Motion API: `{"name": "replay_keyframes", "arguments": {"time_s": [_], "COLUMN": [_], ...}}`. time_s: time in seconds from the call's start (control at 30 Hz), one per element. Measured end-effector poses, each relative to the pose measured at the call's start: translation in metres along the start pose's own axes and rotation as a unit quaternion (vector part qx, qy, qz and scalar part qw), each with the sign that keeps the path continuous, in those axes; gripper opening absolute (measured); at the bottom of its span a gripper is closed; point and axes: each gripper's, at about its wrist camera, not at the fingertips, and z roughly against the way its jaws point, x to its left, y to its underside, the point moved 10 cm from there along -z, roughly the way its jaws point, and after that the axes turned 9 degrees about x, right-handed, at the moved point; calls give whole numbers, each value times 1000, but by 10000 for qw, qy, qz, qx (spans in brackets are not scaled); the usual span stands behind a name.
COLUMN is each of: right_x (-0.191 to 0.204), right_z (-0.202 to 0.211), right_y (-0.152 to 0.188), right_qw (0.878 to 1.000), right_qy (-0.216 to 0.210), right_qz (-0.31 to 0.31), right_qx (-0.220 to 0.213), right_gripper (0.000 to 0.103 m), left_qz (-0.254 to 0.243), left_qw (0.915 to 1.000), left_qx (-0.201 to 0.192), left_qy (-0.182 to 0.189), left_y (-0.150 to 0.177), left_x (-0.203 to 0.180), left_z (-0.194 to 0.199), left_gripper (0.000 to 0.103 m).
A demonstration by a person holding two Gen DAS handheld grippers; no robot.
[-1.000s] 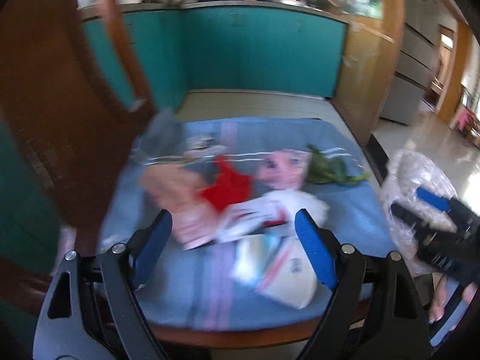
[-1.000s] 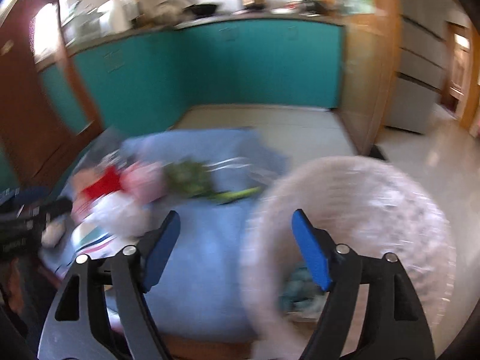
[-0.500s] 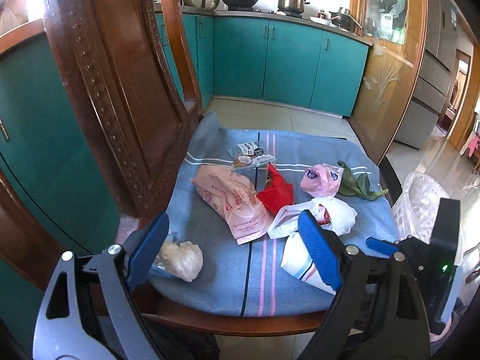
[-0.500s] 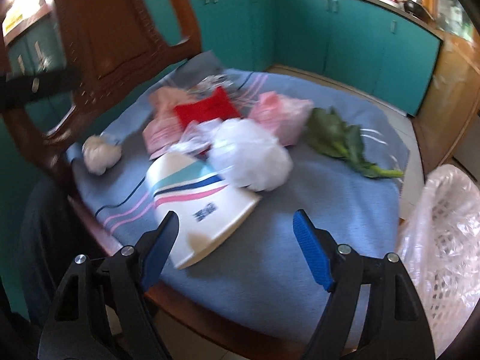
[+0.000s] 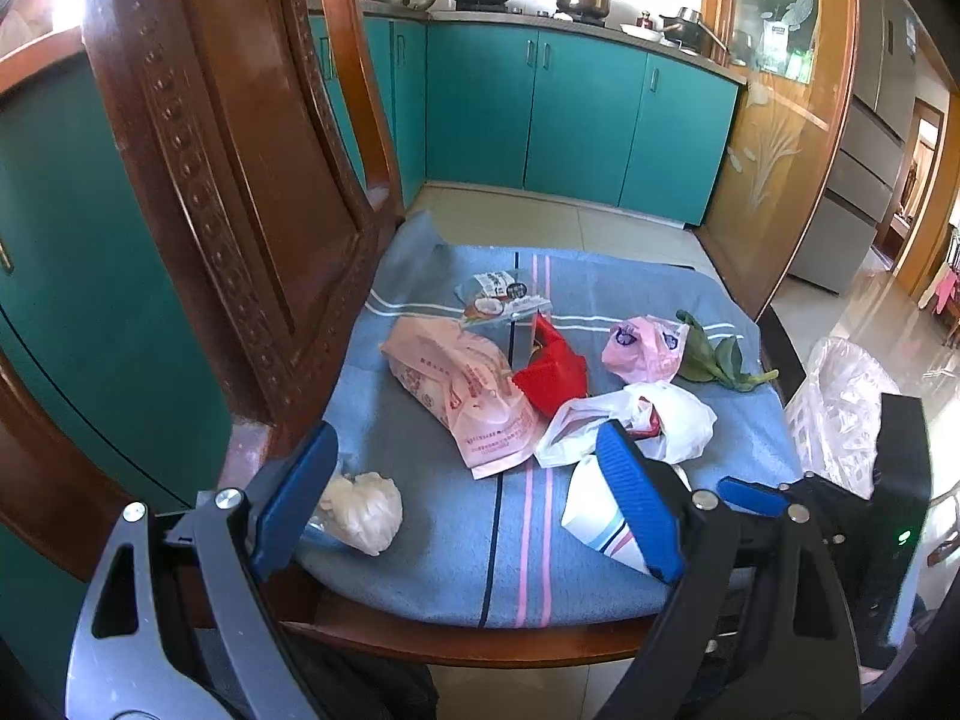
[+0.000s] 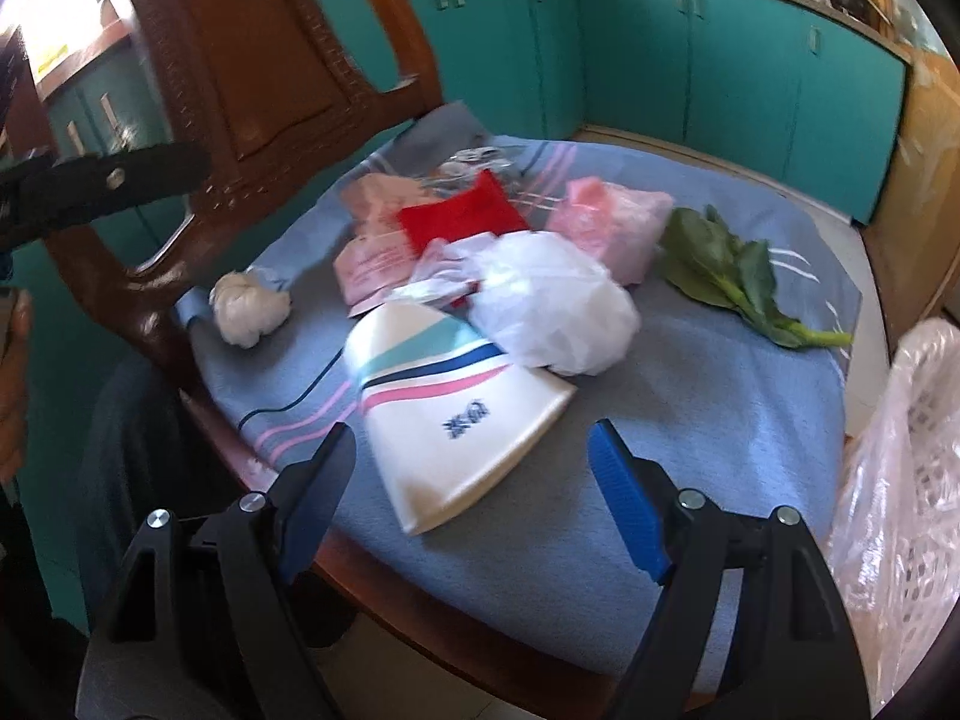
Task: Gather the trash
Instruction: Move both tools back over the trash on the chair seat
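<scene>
Trash lies on a blue striped cloth [image 5: 444,516] over a wooden chair seat: a pink wrapper [image 5: 462,390], a red bag [image 5: 552,372], a pink bag [image 5: 642,348], a white plastic bag [image 5: 678,414], a green leaf [image 6: 720,270], a crumpled tissue [image 5: 360,504] and a white striped pouch [image 6: 456,408]. My left gripper [image 5: 468,504] is open and empty above the seat's near edge. My right gripper [image 6: 474,492] is open and empty, just in front of the white striped pouch.
A bin lined with clear plastic [image 6: 900,480] stands right of the chair. The carved wooden chair back [image 5: 240,180] rises on the left. Teal cabinets [image 5: 540,114] line the far wall. The right gripper's body [image 5: 840,528] shows at the left view's lower right.
Both grippers swung left from the bin toward the chair seat. The right gripper has come closer to the white striped pouch. Both stay open.
</scene>
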Motion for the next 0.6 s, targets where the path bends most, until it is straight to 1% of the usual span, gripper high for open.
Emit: {"name": "replay_keyframes", "arguments": {"time_s": [0.13,0.17,0.27,0.33,0.47,0.6], "right_x": [5,5,6,8,12,11], "right_z": [-22,-28,-38,-43,-52,-52], "right_y": [-5,-8,-15,-19,-26,-28], "right_qw": [9997,9997,9997,9996,9995,9996], "right_qy": [-126,-68,86,66,-46,-113], "right_qz": [-65,-39,72,151,187,140], "right_qx": [186,213,231,247,238,205], "right_gripper": [78,79,89,92,92,92], "left_qz": [108,130,151,150,149,127], "left_qw": [9998,9997,9997,9997,9996,9996], "left_qx": [110,118,128,136,184,232], "left_qy": [119,143,132,116,124,102], "left_y": [2,2,3,4,8,11], "left_x": [1,1,3,4,1,0], "left_z": [-4,-4,-2,-2,-3,-3], "left_gripper": [88,88,88,88,88,88]}}
